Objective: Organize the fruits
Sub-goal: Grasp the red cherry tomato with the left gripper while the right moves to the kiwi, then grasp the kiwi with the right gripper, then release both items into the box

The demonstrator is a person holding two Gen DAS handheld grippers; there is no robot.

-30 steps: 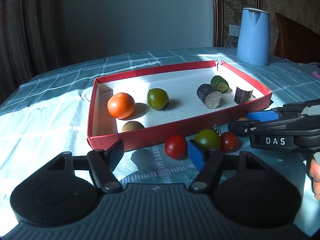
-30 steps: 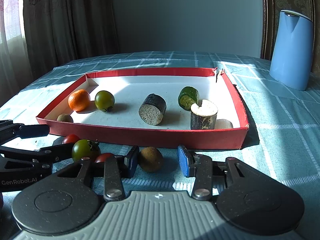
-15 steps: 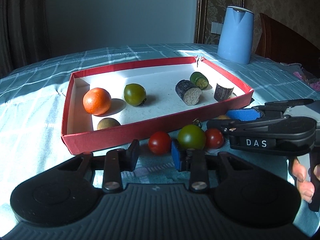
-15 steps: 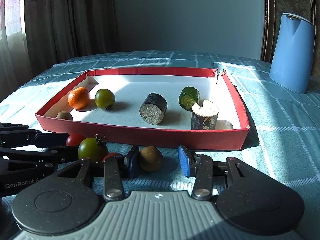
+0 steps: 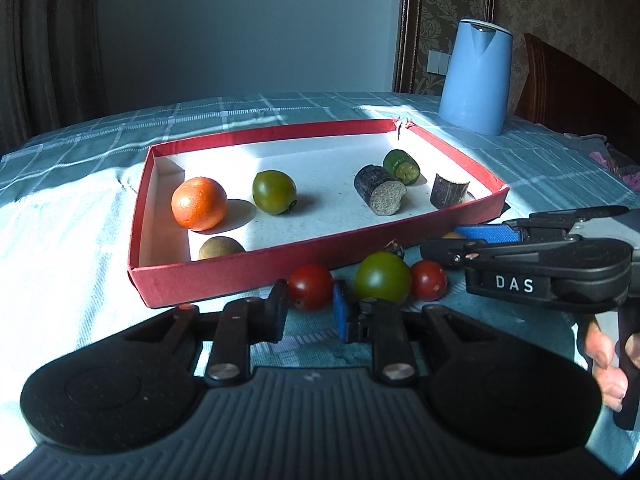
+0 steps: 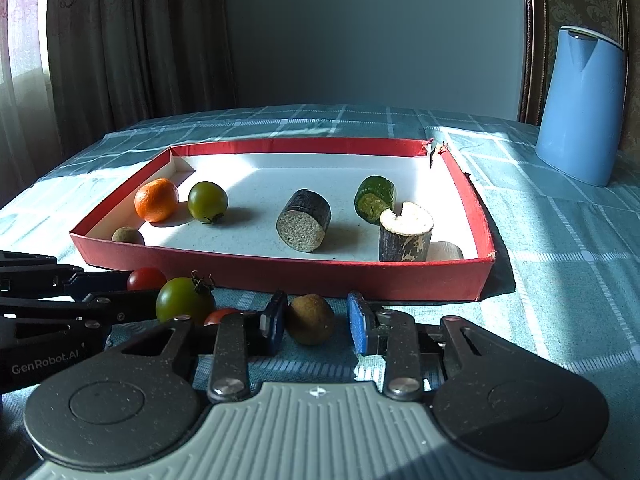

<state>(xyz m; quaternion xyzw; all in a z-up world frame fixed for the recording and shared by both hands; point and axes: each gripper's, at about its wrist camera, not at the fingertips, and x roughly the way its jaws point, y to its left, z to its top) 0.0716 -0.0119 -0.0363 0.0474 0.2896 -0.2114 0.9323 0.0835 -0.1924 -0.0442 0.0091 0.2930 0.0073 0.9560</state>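
My left gripper (image 5: pixel 310 310) is shut on a red cherry tomato (image 5: pixel 310 286) on the cloth, just in front of the red tray (image 5: pixel 320 254). A green tomato (image 5: pixel 383 282) and a second red tomato (image 5: pixel 428 280) lie right of it. My right gripper (image 6: pixel 316 324) has its jaws closing around a brown round fruit (image 6: pixel 310 319). The left pad touches the fruit and a gap shows at the right pad. Inside the tray lie an orange (image 5: pixel 199 203), a green tomato (image 5: pixel 274 192), a brown fruit (image 5: pixel 221 247), two dark cane pieces (image 5: pixel 380 194) and a green chunk (image 5: pixel 402 166).
A blue jug (image 5: pixel 474 76) stands on the checked tablecloth (image 5: pixel 72 208) behind the tray's right corner. A dark wooden chair (image 5: pixel 560 80) is at the far right. A person's fingers (image 5: pixel 600 352) hold the right gripper's handle. Curtains (image 6: pixel 120 40) hang at the left.
The left jaws have closed from wide apart onto the red cherry tomato. The right jaws have narrowed around the brown fruit. Both hands have stayed where they were.
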